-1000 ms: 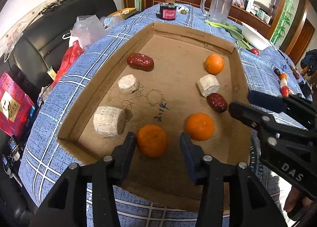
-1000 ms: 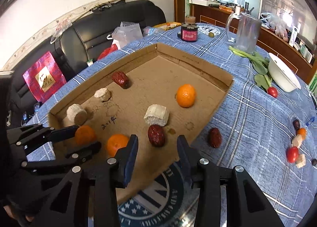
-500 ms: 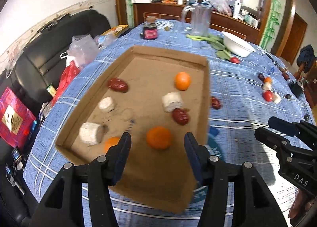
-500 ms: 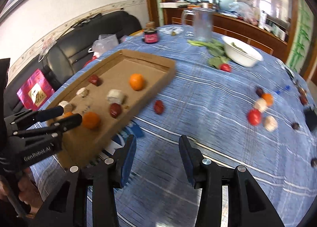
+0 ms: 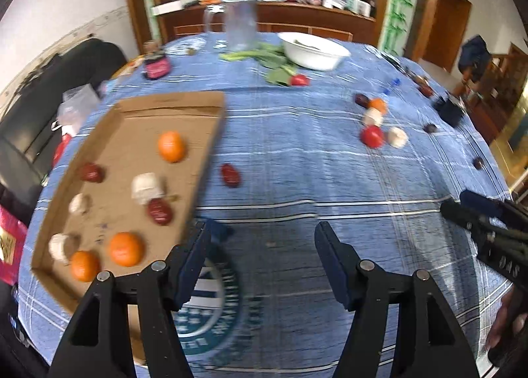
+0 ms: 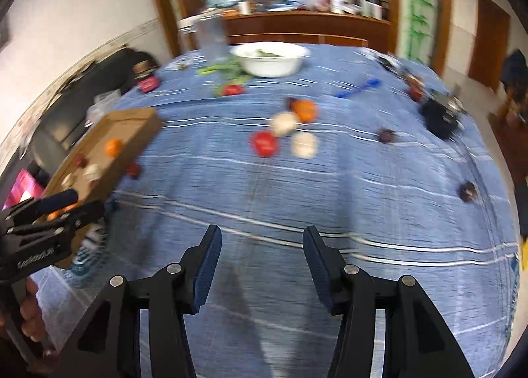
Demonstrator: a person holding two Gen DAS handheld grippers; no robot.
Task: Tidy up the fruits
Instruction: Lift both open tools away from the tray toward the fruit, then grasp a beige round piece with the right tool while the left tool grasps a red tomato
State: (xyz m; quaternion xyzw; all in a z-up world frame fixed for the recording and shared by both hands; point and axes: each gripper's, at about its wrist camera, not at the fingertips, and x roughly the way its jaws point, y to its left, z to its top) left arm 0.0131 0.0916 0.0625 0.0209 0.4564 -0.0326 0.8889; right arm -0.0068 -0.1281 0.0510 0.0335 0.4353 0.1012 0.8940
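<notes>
The left gripper (image 5: 262, 262) has its fingers (image 5: 194, 259) parted and opening wider, with nothing between them but blue cloth; the right gripper (image 6: 259, 266) is the same, fingers (image 6: 206, 266) spreading over bare cloth and holding nothing. Just left of the left gripper lies the box (image 5: 211, 134), a shallow cardboard tray on the counter (image 5: 297, 186) with oranges (image 5: 171, 146), dates and pale chunks already in it. One date (image 5: 231, 175) lies on the cloth just outside the box's right wall, ahead of the left gripper and slightly to its left, its long axis running roughly away from the camera. The loose cluster, a tomato (image 6: 265, 143), two pale chunks (image 6: 304, 144) and an orange (image 6: 305, 110), sits well ahead of the right gripper, almost straight along its line, and farther right in the left view. So, as a judgement, the right hand is better lined up for the cluster and the left for the lone date by the box. More dark fruits (image 6: 467, 191) lie scattered toward the counter's right edge. Both views are smeared by motion, so I cannot tell whether the pale chunks are fruit or something else, nor the exact lie of the small dark pieces. The box's near corner is hidden behind the left gripper, and in the right view the left gripper covers part of the box's near end.
</notes>
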